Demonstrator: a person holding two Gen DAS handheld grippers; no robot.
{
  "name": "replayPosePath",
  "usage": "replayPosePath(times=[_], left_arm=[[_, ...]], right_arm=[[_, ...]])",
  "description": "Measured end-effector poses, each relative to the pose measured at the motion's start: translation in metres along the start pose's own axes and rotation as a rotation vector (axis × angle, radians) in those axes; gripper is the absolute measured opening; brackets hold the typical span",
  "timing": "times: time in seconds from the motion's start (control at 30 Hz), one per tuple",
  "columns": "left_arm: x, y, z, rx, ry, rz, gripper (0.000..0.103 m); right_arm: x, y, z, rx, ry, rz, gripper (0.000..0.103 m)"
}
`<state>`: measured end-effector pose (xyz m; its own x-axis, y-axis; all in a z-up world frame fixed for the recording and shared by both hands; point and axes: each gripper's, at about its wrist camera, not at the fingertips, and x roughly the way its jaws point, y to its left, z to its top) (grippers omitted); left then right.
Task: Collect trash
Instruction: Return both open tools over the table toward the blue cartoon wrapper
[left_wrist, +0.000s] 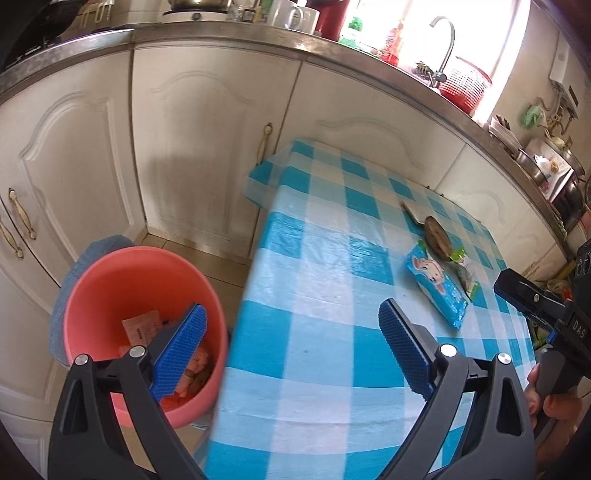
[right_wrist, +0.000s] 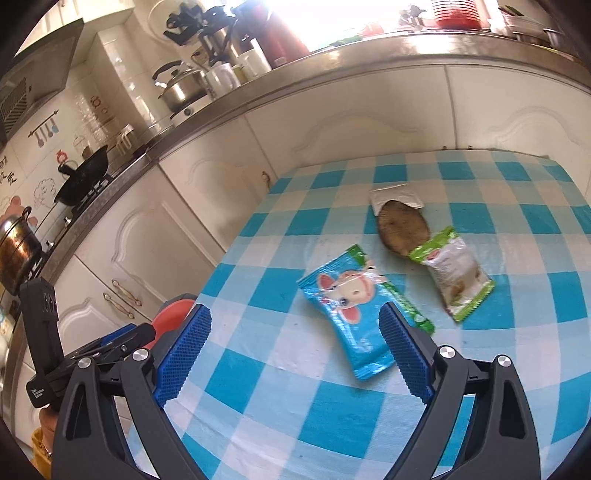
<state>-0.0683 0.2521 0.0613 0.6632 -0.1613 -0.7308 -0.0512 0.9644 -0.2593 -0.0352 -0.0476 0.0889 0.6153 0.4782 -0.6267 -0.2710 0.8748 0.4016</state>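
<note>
Both hand-held grippers released above the checked worktop (right_wrist: 280, 398).
Blue wrapper (right_wrist: 349, 317) lies just ahead of the right hand-held gripper (right_wrist: 295, 350); left hand-held gripper (left_wrist: 291, 350) straddles the pink bin (left_wrist: 110, 280) rim.

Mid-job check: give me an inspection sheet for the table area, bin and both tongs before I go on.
Surface: checked tablecloth, flat.
Job's things: blue wrapper, green wrapper, brown peel and white sachet on the table; pink bin beside it on the floor, already holding trash.
Clutter: nothing seen on the table.
Grippers: left tongs open, empty, over the table edge; right tongs open, empty, near the blue wrapper.
Cables: nothing seen.
Surroundings: cabinets, crowded counter.
</note>
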Motion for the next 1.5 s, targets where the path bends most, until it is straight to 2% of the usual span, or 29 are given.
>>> replayPosePath(times=[0.6,0.93,1.17,1.5], left_arm=[[0.025,-0.064,-0.001,0.086,0.043,-0.064,0.095],[0.044,-0.098,-0.001,0.13,0.07,-0.109,0.095],[0.061,-0.125,-0.003,0.168,0.101,-0.15,0.095],[0.09,-0.163,0.0,0.173,0.12,-0.175,0.095]], right_arm=[[-0.037,-0.081,0.0,0.143,-0.072,-0.076,0.091],[-0.046,-0.117,0.002,0.171,-0.084,-0.134,0.091],[-0.038,-0.131,0.007,0.163,-0.062,-0.161,0.091],[-0.009,-0.125,0.022,0.086,-0.012,-0.171,0.091]])
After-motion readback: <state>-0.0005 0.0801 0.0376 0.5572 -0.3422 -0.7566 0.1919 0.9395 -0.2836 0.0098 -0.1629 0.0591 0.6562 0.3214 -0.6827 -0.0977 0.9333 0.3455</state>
